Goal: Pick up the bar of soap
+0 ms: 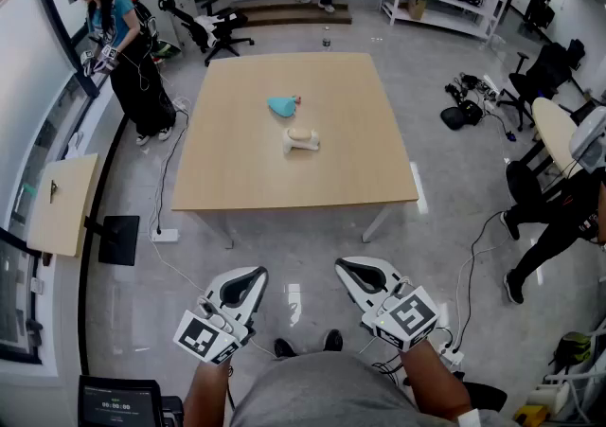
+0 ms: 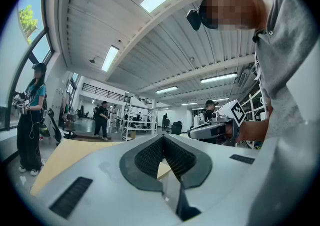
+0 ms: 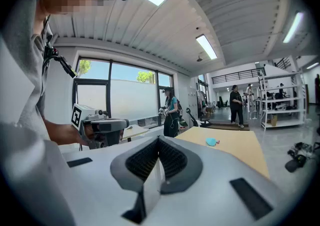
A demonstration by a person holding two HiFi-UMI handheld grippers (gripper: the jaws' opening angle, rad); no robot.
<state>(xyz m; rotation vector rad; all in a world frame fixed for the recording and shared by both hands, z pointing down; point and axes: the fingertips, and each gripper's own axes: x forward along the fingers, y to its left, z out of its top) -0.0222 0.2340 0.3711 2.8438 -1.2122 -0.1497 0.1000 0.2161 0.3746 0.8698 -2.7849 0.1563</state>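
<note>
Inspection of the work area:

1. Desk (image 1: 237,169): a square, light wooden top standing on a grey floor. It carries 2 items.
2. Bar of soap (image 1: 301,139): cream-coloured, lying near the middle of the desk. Nothing is touching it.
3. Teal object (image 1: 282,105): lies just beyond the soap, towards the far edge and apart from it. What it is cannot be made out.
4. Left claw (image 1: 244,275): held low in front of the person's body, over the floor and well short of the desk's near edge. In the left gripper view its jaws meet at the tips, and there is nothing between them.
5. Right claw (image 1: 365,272): held level with the left and the same way back from the desk. In the right gripper view its jaws are closed together, with nothing in them.
6. Bystander (image 1: 123,46): a person in a teal top stands by the windows, beyond the desk's far left corner.
</note>
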